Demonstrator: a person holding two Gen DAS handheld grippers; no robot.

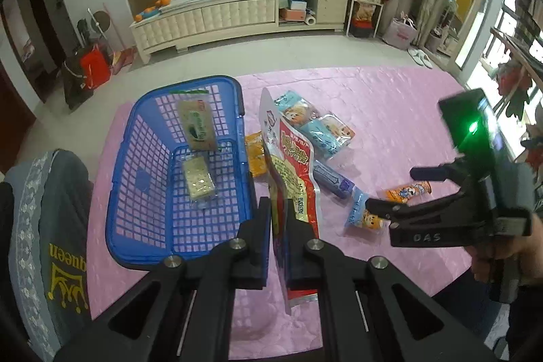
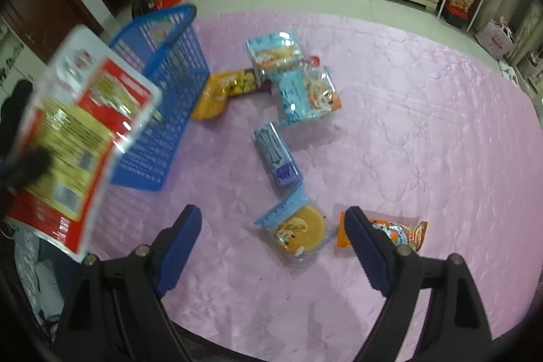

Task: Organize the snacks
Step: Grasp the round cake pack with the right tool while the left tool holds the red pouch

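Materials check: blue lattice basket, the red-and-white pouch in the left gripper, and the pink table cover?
Blue lattice basket: looks like moulded rigid plastic, glossy, open grid walls.
Red-and-white pouch, clamped in the left gripper: probably thin laminated plastic film; shiny glare, stands stiffly.
Pink table cover: seems an embossed or quilted sheet with floral relief; fabric or vinyl, unclear.

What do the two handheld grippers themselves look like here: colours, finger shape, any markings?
Both are black, with angled linkage arms joined by silver round pivots. The right gripper has dark blue ridged pads on its fingers. Seen from the left wrist, its body carries the letters "DAS" and a box with a green light. The left gripper has flat dark pads.
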